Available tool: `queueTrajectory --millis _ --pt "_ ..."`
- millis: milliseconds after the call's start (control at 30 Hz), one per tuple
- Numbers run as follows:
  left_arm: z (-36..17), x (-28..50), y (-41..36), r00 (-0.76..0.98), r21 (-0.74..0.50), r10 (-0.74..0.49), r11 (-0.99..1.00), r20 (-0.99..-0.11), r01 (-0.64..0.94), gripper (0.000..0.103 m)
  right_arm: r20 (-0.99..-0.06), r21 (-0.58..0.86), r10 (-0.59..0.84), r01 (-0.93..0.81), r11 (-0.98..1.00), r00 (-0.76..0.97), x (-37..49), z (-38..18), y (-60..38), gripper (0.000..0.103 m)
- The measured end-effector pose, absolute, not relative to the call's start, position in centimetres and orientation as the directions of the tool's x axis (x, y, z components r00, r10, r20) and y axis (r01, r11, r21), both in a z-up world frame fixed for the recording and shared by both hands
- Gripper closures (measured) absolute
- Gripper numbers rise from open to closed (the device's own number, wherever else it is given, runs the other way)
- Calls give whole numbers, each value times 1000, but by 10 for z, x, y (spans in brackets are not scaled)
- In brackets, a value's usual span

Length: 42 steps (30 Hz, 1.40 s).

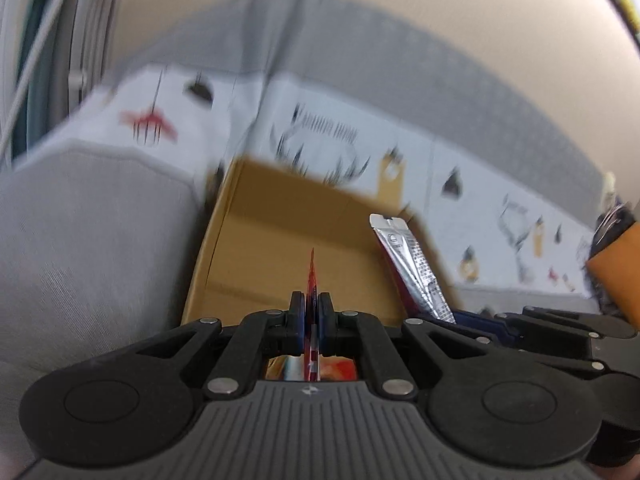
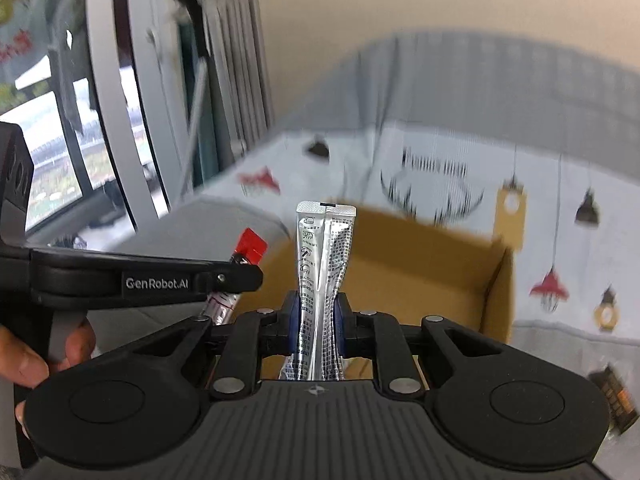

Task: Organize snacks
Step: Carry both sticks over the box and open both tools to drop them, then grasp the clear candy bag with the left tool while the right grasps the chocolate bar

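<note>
My left gripper (image 1: 312, 322) is shut on a thin red snack packet (image 1: 311, 280), seen edge-on, held over the near edge of an open cardboard box (image 1: 280, 216). My right gripper (image 2: 317, 322) is shut on a silver snack sachet (image 2: 324, 248) that stands upright in front of the same box (image 2: 420, 264). In the left wrist view the silver sachet (image 1: 412, 264) and the right gripper (image 1: 500, 326) show at the right. In the right wrist view the left gripper (image 2: 256, 276) reaches in from the left with the red packet (image 2: 250, 246).
The box sits on a sofa with grey cushions (image 1: 92, 232) and a white printed cover (image 1: 328, 128). A window (image 2: 60, 140) is to the left. An orange object (image 1: 616, 272) is at the right edge. A dark small item (image 2: 614, 398) lies on the cover.
</note>
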<state>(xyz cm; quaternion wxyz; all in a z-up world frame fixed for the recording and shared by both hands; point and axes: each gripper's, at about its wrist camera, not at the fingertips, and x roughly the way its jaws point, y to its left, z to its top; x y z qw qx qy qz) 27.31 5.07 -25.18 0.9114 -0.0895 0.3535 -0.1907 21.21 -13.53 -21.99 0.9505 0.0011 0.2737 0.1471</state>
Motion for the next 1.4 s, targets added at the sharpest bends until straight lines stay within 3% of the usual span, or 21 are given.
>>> queueTrajectory --millis 233,500,533,600,633,700,767,833,967,1067,1400 --pt "-303 303 49 606 -278 -406 913 -684 297 97 -633 114 271 -259 959 725 250 -279 -133 84" --pt "-314 302 38 599 -219 -357 931 -717 293 96 -654 129 294 -281 951 697 260 -300 -131 83" --pt "-311 300 38 593 -221 -356 931 -722 290 92 -652 107 278 -276 955 705 262 -298 -131 78" --pt "-304 298 36 595 -204 -327 942 -734 266 62 -635 60 258 -286 956 728 258 -291 -132 56" --pt "-299 295 35 596 -213 -329 942 -733 259 56 -622 44 249 -285 958 742 253 -287 -135 53" --pt "-291 289 31 595 -224 -331 942 -732 248 27 -589 57 263 -285 957 764 243 -277 -149 47" --pt "-280 280 19 629 -199 -314 948 -711 249 14 -559 108 281 -267 958 780 232 -269 -172 34" --pt "-269 270 -2 648 -178 -325 942 -689 283 13 -523 139 281 -245 960 805 214 -261 -198 27" --pt "-254 254 -54 634 -207 -404 908 -660 363 12 -459 120 235 -202 972 857 175 -254 -247 25" --pt "-255 249 -109 608 -214 -456 877 -650 429 12 -453 90 180 -156 984 873 153 -257 -293 18" --pt "-317 273 -283 445 -207 -519 788 -730 580 15 -470 47 45 -26 999 881 161 -317 -443 21"
